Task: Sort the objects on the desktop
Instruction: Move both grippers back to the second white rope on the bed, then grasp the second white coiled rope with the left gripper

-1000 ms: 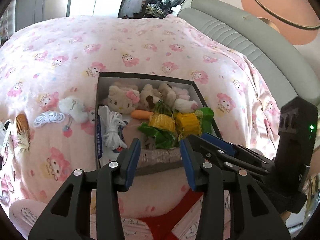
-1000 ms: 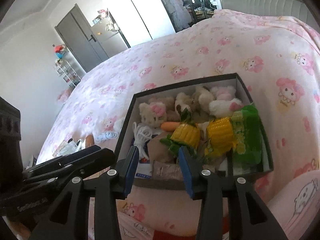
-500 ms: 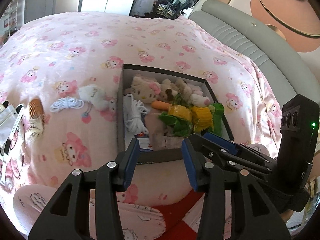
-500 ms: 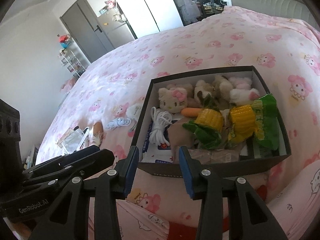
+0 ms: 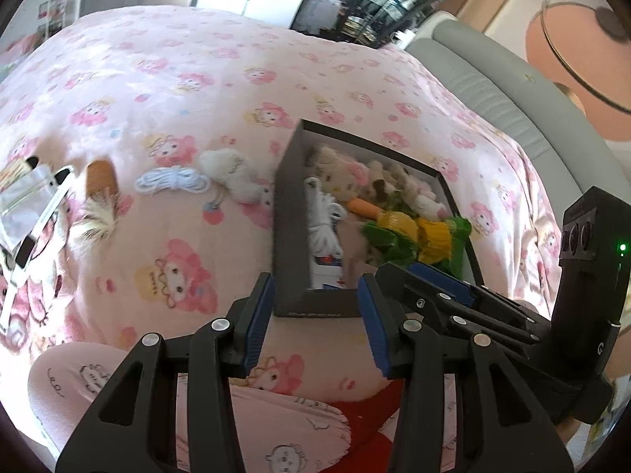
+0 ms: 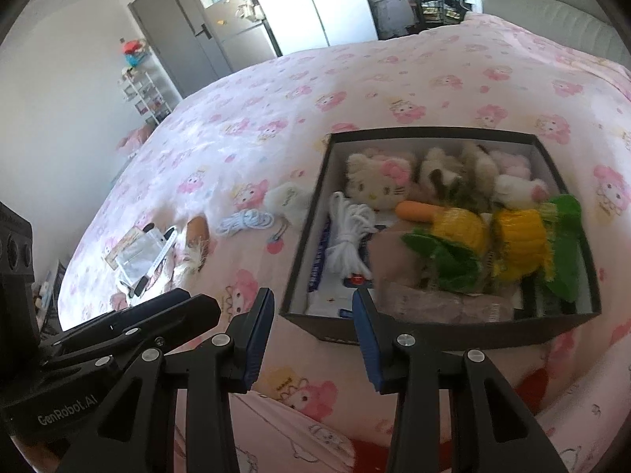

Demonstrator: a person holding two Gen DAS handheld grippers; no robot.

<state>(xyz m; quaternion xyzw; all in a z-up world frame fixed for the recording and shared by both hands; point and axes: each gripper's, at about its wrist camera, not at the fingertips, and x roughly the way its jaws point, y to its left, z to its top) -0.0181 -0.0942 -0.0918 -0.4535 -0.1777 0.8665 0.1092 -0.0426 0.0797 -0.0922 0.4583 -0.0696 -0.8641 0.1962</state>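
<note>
Pink cartoon-print bedspread point(image 6: 355, 79); grey door point(image 6: 177, 31) beyond.

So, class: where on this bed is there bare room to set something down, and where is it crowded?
Free: the blanket beyond the box, and the patch between the white rope coil and the grippers. Crowded: inside the box, and the clutter left of the coil.

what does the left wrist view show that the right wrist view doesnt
Only the left wrist view: the right gripper from the side with its green light, and the round peach wall panel.

Only the right wrist view: the grey door, a white shelf rack and the left gripper at lower left.

Both: the black box of plush toys and toy corn, and beside it on the pink bedspread the loose white cord, white plush and comb.
</note>
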